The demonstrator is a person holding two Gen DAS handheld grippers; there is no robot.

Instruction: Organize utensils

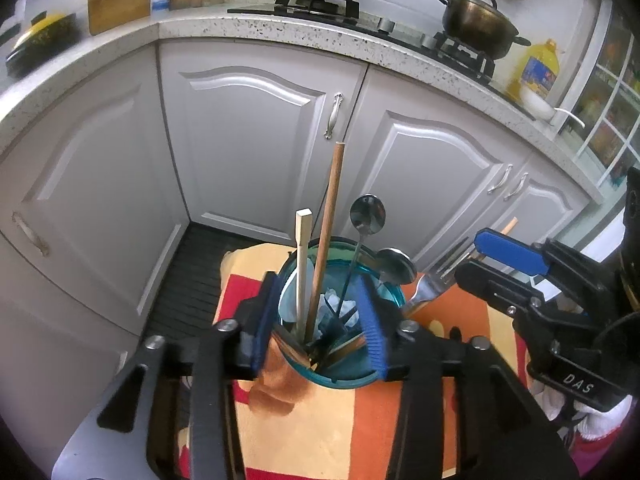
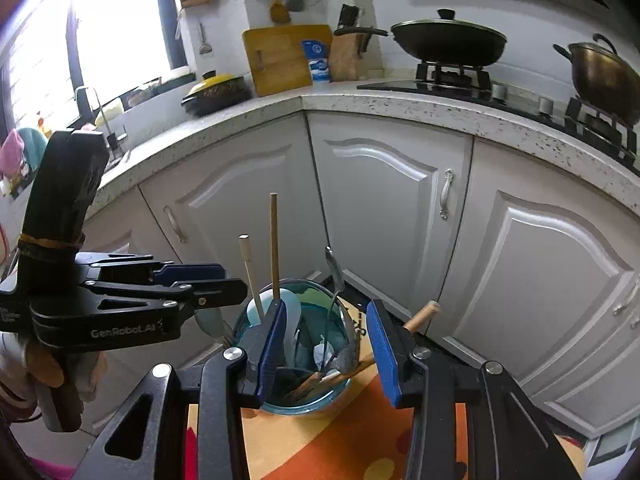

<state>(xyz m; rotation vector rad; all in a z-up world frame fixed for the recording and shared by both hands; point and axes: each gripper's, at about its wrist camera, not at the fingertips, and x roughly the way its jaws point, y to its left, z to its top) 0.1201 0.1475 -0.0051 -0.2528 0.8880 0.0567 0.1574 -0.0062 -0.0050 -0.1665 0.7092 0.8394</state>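
We see our right gripper (image 2: 326,344), jaws spread, over a blue glass jar (image 2: 296,396) holding a wooden stick (image 2: 274,240), with our left gripper (image 2: 224,280) just left of the jar on the orange cloth (image 2: 340,440).

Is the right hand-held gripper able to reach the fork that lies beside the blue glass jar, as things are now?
Probably yes. The right hand-held gripper is open and holds nothing. The fork lies uncovered on the orange cloth, just right of the blue glass jar. Only the jar's leaning spoons stand close.
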